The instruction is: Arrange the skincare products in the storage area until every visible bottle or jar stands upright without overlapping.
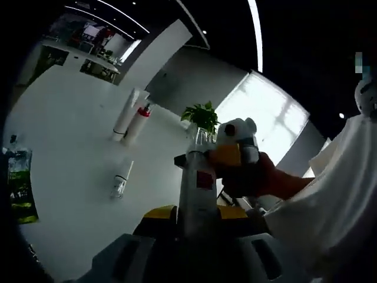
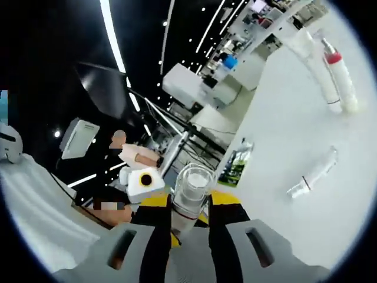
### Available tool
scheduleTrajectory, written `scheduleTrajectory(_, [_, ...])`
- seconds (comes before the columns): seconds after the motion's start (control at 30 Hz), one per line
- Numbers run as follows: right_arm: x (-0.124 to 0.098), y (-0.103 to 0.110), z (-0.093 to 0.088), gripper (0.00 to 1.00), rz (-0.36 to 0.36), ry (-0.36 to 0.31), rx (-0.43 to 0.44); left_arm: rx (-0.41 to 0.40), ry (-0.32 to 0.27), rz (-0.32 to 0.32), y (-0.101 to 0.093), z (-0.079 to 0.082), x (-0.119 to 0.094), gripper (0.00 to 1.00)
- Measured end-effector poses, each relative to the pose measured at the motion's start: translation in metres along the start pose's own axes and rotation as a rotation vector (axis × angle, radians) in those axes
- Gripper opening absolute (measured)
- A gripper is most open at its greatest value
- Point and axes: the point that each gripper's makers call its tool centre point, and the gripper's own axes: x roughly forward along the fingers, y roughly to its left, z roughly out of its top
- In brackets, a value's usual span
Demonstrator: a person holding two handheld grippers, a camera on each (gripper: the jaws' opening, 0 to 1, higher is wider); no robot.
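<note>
Bottles were what we found in both grippers. In the left gripper view, our left gripper had its yellow-tipped jaws pressed against the sides of a pale bottle with a red square label, lifted clear of the white table. Just beyond that bottle, the right gripper came in from the right, yellow and white, with a person's white sleeve behind it.

In the right gripper view, our right gripper pinched a clear jar between its yellow-tipped jaws; we looked down into the jar's round open mouth. The left gripper showed just to its left as a white block with a yellow patch.

On the table, well apart from both held things, we saw a white tube and a white bottle with a red collar side by side, touching or nearly so; whether they stood or lay we could not tell from either tilted view. Nearer us, a small clear vial lay alone on its side. A green packet rested at the table's edge. A potted green plant stood behind the held bottle.
</note>
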Motion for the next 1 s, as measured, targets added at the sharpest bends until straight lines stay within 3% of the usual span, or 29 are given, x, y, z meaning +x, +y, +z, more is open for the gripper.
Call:
scheduleTrajectory(0.1, [-0.001, 0.008, -0.006, 0.2, 0.045, 0.075, -0.058, -0.033, 0.014, -0.034, -0.005, -0.004, -0.001, 0.28])
scheduleTrajectory(0.23, [-0.004, 0.024, -0.009, 0.2, 0.127, 0.117, -0.138, -0.07, 0.038, -0.098, -0.016, -0.009, -0.001, 0.29])
scheduleTrajectory(0.37, [-0.007, 0.035, -0.01, 0.2, 0.194, 0.152, -0.147, -0.115, 0.081, -0.206, -0.038, -0.016, 0.001, 0.28])
scheduleTrajectory(0.43, [-0.009, 0.045, -0.009, 0.2, 0.243, 0.152, -0.15, -0.072, 0.086, -0.252, -0.047, -0.017, 0.001, 0.26])
scheduleTrajectory(0.53, [-0.008, 0.046, -0.007, 0.21, 0.24, 0.146, -0.165, -0.062, 0.077, -0.244, -0.047, -0.015, 0.001, 0.25])
scheduleTrajectory(0.8, [-0.002, 0.026, 0.007, 0.22, 0.121, 0.05, -0.181, -0.037, -0.036, -0.117, -0.026, 0.004, -0.006, 0.24])
scheduleTrajectory(1.0, [0.003, 0.016, 0.022, 0.27, 0.052, -0.02, -0.205, -0.152, -0.168, -0.113, -0.02, 0.02, -0.006, 0.24])
